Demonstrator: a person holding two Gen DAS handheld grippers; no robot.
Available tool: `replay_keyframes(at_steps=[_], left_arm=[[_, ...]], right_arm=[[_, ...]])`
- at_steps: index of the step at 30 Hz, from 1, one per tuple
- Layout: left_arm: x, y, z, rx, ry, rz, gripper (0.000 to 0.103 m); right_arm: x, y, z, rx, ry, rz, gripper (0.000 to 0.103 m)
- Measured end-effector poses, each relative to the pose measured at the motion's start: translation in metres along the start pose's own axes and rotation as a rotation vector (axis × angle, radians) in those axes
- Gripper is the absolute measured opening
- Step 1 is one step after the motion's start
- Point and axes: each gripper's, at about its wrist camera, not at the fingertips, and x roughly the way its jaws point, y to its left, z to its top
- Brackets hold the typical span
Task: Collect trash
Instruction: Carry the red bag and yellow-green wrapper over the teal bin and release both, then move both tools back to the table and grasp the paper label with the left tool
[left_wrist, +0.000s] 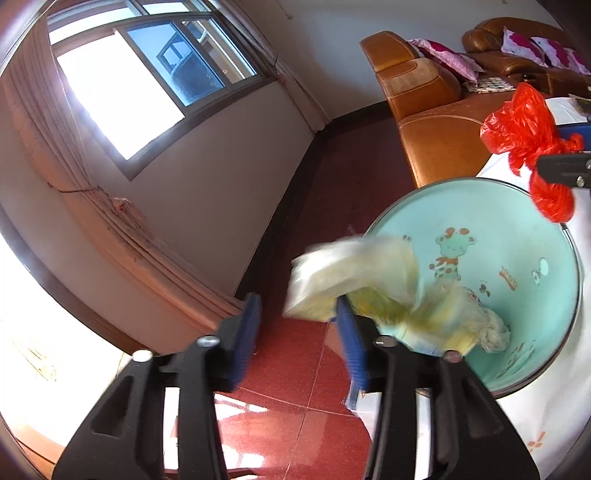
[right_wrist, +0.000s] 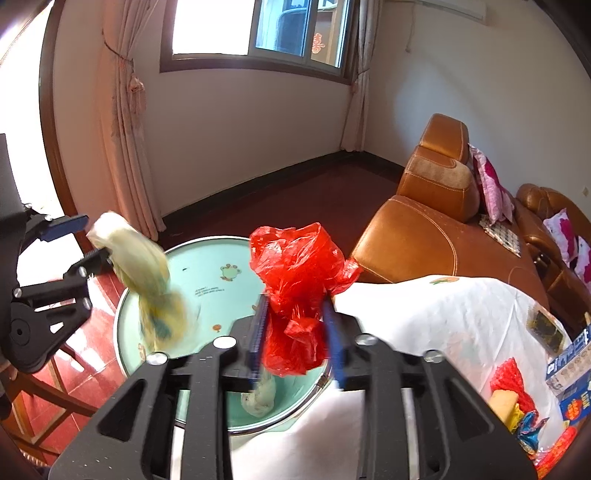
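Left claw (left_wrist: 295, 325) gapes, yellow bag (left_wrist: 354, 280) beside it; right claw (right_wrist: 295, 332) loosely flanks red bag (right_wrist: 295, 280).

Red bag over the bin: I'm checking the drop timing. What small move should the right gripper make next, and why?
Probably open the right gripper wider. The red bag sits between its fingers above the mint bin, where the yellowish bag is already falling clear of the left gripper.
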Motion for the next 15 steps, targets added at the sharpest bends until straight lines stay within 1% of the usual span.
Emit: replay_keyframes(at_steps=[2,5,6,8,14,15], left_arm=[[-0.0013,-0.0017,0.0003,0.002,-0.004,-0.007,0.048],[-0.0029,-0.0026,0.0007,0.000,-0.011,-0.007,0.055],[-0.0032,-0.0025,0.0006,0.000,-0.013,-0.004,0.059],[-0.0039,-0.0033,0.0008,0.000,-0.016,-0.004,0.061],[-0.0040,-0.0023,0.0015,-0.001,-0.018,0.006,0.064],[-0.0041,-0.0013,0.0019,-0.002,-0.019,0.006,0.066]], right_arm=[[0.0005,-0.0004,-0.0014,0.007,0.004,0.003,0.035],[-0.0007,0.0004,-0.0031,0.010,0.005,0.000,0.039],[-0.0011,0.0005,-0.0034,0.012,0.004,0.001,0.041],[-0.0020,0.0009,-0.0031,0.015,0.003,0.010,0.053],[-0.0059,0.0022,-0.0029,0.018,-0.006,0.008,0.053],[-0.0074,0.0018,-0.0030,0.022,-0.008,0.006,0.053]])
